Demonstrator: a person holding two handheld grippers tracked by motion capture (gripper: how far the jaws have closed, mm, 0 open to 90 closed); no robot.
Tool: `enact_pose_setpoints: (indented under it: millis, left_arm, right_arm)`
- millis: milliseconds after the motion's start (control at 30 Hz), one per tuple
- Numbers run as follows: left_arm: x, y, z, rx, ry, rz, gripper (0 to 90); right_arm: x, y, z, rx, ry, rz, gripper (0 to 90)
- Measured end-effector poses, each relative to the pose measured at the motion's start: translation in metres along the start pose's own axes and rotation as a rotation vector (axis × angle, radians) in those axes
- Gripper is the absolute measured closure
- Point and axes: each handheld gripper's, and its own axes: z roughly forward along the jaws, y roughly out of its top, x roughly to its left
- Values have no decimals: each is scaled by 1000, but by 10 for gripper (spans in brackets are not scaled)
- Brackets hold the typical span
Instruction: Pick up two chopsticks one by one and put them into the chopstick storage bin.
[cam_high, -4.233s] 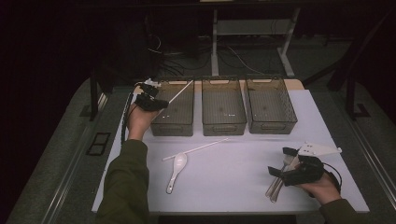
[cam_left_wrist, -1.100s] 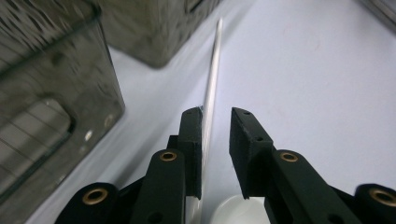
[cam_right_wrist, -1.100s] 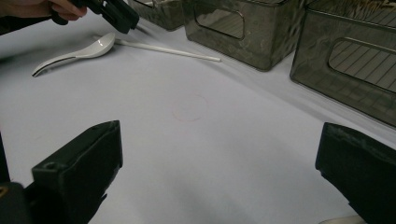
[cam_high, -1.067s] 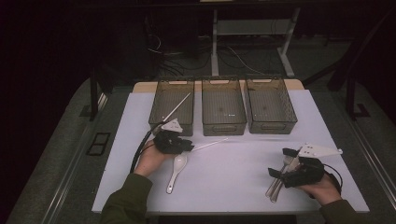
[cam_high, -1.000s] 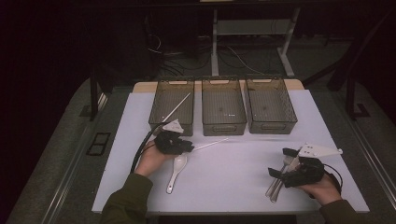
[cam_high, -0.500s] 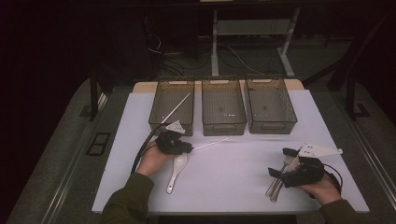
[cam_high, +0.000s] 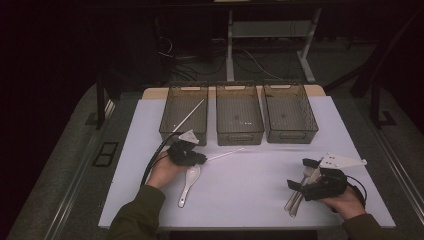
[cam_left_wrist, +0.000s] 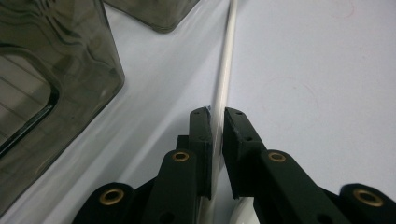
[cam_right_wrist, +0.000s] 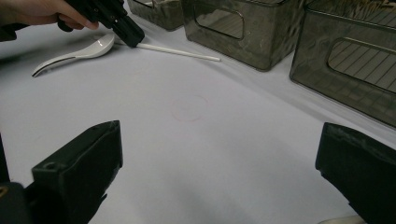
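- The desk (cam_high: 260, 200) is a white surface that carries everything; the person's forearms come in from its near edge.
- Three dark see-through bins stand in a row along the far side: the left bin (cam_high: 183, 116) has a white stick leaning inside it, while the middle bin (cam_high: 239, 114) and the right bin (cam_high: 290, 113) sit just beside it.
- The right tool (cam_high: 300, 176) rests in the person's right hand near the desk's right front. Its jaws stand wide apart with nothing between them, as the right gripper view shows. A bundle of cutlery (cam_high: 296, 197) lies just beside it on the desk.
- The left tool (cam_high: 201, 159) sits low on the desk in front of the left bin. Its jaws have just been closing and now pinch the near end of the chopstick.
- A white spoon (cam_high: 188, 183) lies on the desk just beside the left tool, bowl toward the bins, handle toward the person.
- The chopstick (cam_high: 226, 153) is thin and white. It lies flat on the desk in front of the left and middle bins, reaching from the left tool's jaws toward the middle bin.
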Motion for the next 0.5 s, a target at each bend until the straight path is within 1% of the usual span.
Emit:
enact_pose_setpoints:
  millis: [100,367,500]
  left_arm:
    - [0,1,1,-9,-1,3,804]
    - [2,1,2,-9,-2,1,813]
    - [1,1,3,-9,-3,15,826]
  right_arm:
    - [0,0,0,0,0,0,6]
    - [0,0,0,3,1,1,7]
    - [0,0,0,1,2,1,6]
